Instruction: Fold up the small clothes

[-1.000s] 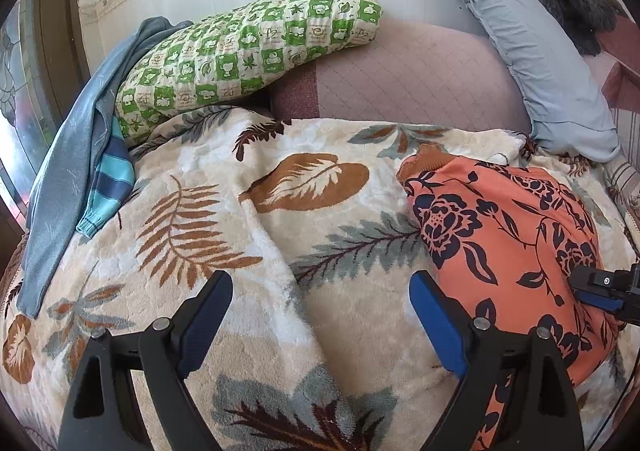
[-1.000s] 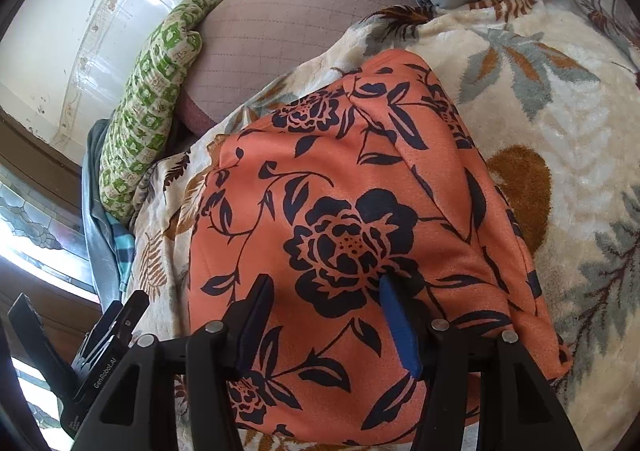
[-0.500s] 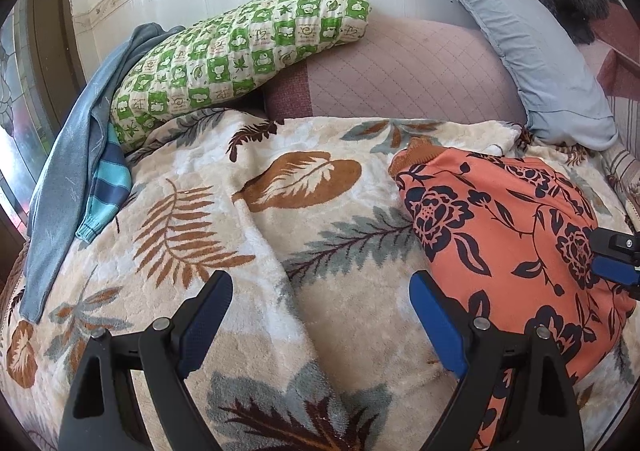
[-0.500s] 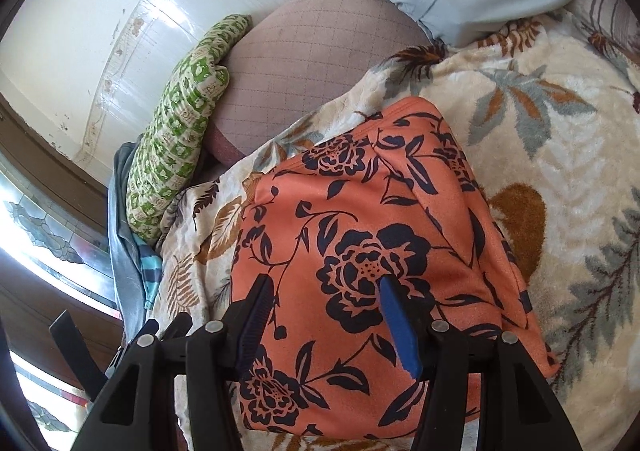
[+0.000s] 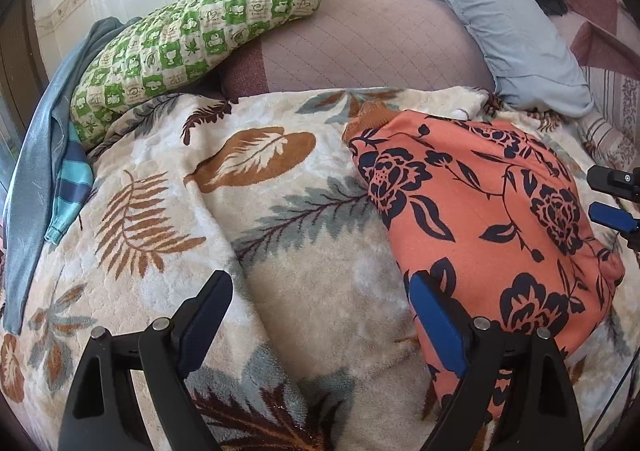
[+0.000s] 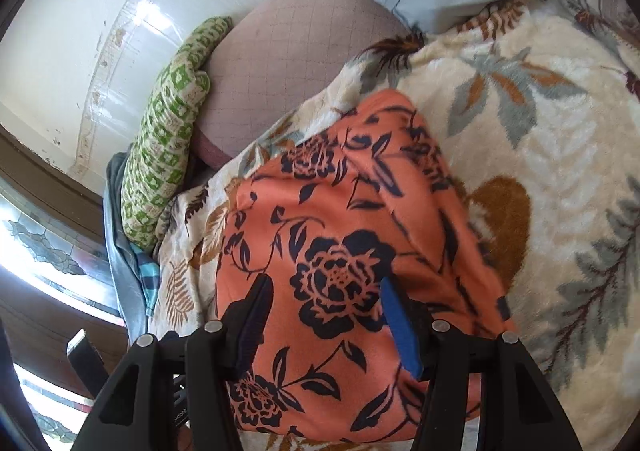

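The orange floral garment (image 5: 480, 211) lies folded on the leaf-print blanket (image 5: 248, 211) at the bed's right side, its ribbed hem pointing far. The left tool (image 5: 320, 315) is wide and empty over bare blanket. The right tool (image 6: 326, 315) is spread wide above the garment's near half, gripping nothing. To fold cleanly, pinch a near corner and carry it flat toward the far edge.

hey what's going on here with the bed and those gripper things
A person with a handheld gripper in each hand is folding small clothes on a leaf-print blanket. An orange floral garment lies there in a compact shape. The right gripper is open above it, holding nothing. The left gripper is open too, over bare blanket beside the garment. A blue striped garment lies at the blanket's edge by a green checked pillow.
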{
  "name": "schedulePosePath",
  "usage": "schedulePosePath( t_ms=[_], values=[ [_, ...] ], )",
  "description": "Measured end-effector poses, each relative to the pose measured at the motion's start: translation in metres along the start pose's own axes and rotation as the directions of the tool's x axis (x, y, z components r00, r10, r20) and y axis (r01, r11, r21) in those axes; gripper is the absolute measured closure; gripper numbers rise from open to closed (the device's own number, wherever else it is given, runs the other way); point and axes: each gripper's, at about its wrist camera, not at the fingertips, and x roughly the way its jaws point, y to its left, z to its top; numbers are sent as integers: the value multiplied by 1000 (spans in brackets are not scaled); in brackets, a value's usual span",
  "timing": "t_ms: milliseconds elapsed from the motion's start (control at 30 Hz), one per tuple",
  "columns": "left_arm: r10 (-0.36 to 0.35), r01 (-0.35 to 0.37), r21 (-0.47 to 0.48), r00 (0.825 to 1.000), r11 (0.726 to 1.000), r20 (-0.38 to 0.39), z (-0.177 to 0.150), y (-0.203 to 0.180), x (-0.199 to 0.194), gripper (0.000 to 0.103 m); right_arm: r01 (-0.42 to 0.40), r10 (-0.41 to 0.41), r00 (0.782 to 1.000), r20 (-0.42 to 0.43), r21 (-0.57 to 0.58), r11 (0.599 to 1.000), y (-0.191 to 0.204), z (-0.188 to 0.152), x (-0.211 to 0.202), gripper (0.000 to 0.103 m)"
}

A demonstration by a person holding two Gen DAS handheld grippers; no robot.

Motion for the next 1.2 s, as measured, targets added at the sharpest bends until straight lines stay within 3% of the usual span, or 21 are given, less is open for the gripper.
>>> schedulePosePath(
  t_ms=[100,233,400,600,833,1200],
  values=[
    [-28,27,-41,1000,999,-15,1,6,4,13,-13,9,998,59,70,997,-22,11,-18,37],
    [-3,3,-37,1000,999,-10,0,6,6,13,-20,7,996,90,152,988,-44,17,-27,37],
    [14,-14,-30,1000,999,-14,0,3,10,13,-25,22,999,39,72,997,-25,13,-13,37],
    [49,-49,27,999,998,-8,-1,-7,13,13,20,-15,998,-64,77,997,-25,-1,22,37],
    [58,-58,39,998,998,-9,-2,-9,14,13,37,-33,997,-67,65,997,-25,-2,25,36],
    [55,-55,38,998,998,-5,-1,-9,12,13,-24,24,1000,1,119,993,-35,8,3,36]
  ],
)
